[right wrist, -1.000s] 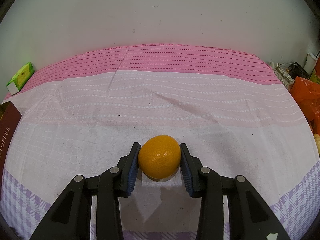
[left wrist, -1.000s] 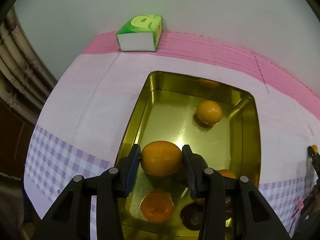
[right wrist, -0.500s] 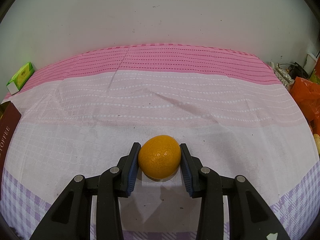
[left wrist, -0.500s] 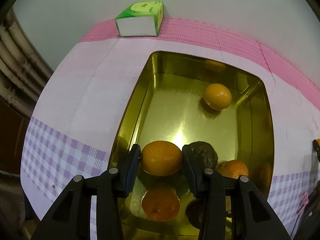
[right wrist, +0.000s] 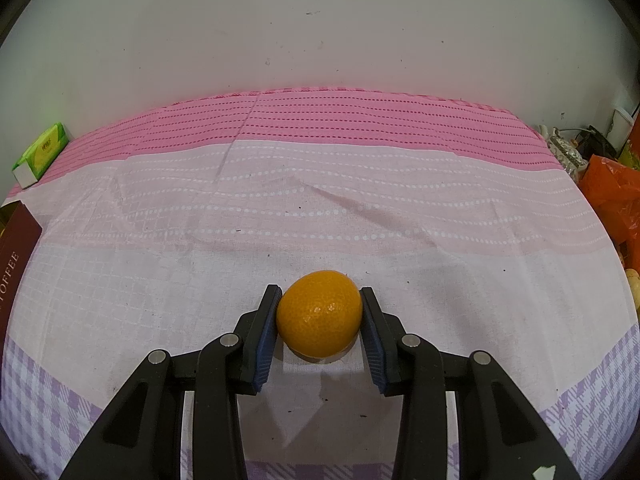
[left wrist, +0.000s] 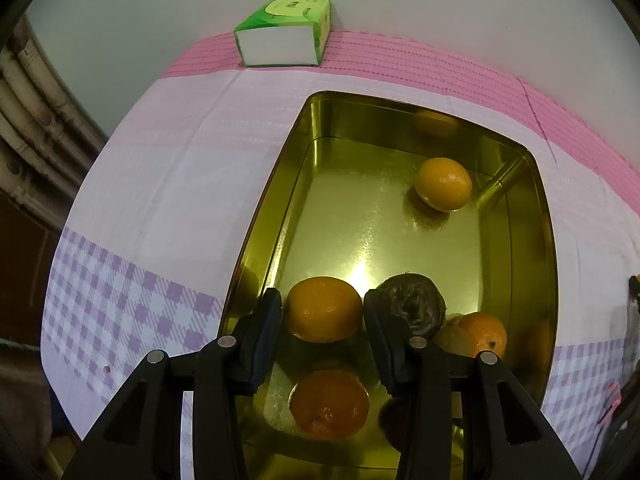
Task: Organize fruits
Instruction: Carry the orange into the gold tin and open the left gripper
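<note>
In the left wrist view my left gripper [left wrist: 323,312] is shut on an orange [left wrist: 322,309] and holds it above the near end of a gold metal tin [left wrist: 280,184]. In the tin lie an orange [left wrist: 443,184] at the far right, a dark brown fruit [left wrist: 416,307], an orange [left wrist: 482,333] beside it and an orange [left wrist: 329,404] below my fingers. In the right wrist view my right gripper [right wrist: 320,316] is shut on another orange [right wrist: 319,313], which rests on the tablecloth [right wrist: 320,208].
A green tissue box [left wrist: 285,32] stands against the wall behind the tin; it also shows in the right wrist view [right wrist: 40,152]. A dark red toffee lid [right wrist: 16,256] is at the left edge. An orange plastic bag [right wrist: 612,196] and clutter lie at the right.
My left gripper has drawn back and up over the tin with its orange, so more of the tin and its fruit shows. The right gripper and its orange have not moved.
</note>
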`<state>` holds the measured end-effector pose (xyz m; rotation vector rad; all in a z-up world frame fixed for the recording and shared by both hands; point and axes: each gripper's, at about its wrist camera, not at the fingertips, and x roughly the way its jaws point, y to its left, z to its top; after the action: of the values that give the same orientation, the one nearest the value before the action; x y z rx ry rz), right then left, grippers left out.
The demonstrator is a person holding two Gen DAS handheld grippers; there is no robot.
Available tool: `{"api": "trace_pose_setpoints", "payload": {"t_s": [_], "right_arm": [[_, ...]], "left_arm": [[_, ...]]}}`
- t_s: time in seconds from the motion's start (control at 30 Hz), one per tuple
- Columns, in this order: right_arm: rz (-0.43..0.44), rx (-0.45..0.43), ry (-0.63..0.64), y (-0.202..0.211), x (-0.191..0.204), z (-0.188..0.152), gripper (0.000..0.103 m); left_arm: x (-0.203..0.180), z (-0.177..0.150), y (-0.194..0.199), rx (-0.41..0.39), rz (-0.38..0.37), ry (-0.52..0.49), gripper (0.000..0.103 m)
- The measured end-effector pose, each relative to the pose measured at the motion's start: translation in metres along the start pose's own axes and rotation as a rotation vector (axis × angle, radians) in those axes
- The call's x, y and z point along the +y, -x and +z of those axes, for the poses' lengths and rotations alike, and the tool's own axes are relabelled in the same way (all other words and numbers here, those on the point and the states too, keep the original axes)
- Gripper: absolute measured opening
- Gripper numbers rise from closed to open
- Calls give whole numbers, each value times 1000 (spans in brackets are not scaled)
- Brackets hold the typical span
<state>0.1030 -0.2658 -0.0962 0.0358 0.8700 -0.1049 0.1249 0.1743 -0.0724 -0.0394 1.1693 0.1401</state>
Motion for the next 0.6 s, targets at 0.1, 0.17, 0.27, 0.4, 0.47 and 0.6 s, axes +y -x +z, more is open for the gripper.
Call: {"api": "trace_pose_setpoints", "payload": {"t_s": [0.1,0.17,0.27,0.4,0.47,0.6], "right_arm": [[-1,0,1,0,1,0,36],[-1,-1,1,0,-1,0,36],[-2,0,2,0,1,0,36],[-2,-1,2,0,2,-1,36],[-2,-1,3,0,0,0,36],[-3,-1,4,0,1,0,36]], "left_arm": [[-1,0,1,-5,11,-2,44],[-1,-1,5,-15,13,-7,44],[1,-1,13,-32,19,-9,44],[3,-2,23,-52,18,-7,45],[4,-4,29,-67,17,-10,45],[5,-7,38,-83,14,-20,46]]}}
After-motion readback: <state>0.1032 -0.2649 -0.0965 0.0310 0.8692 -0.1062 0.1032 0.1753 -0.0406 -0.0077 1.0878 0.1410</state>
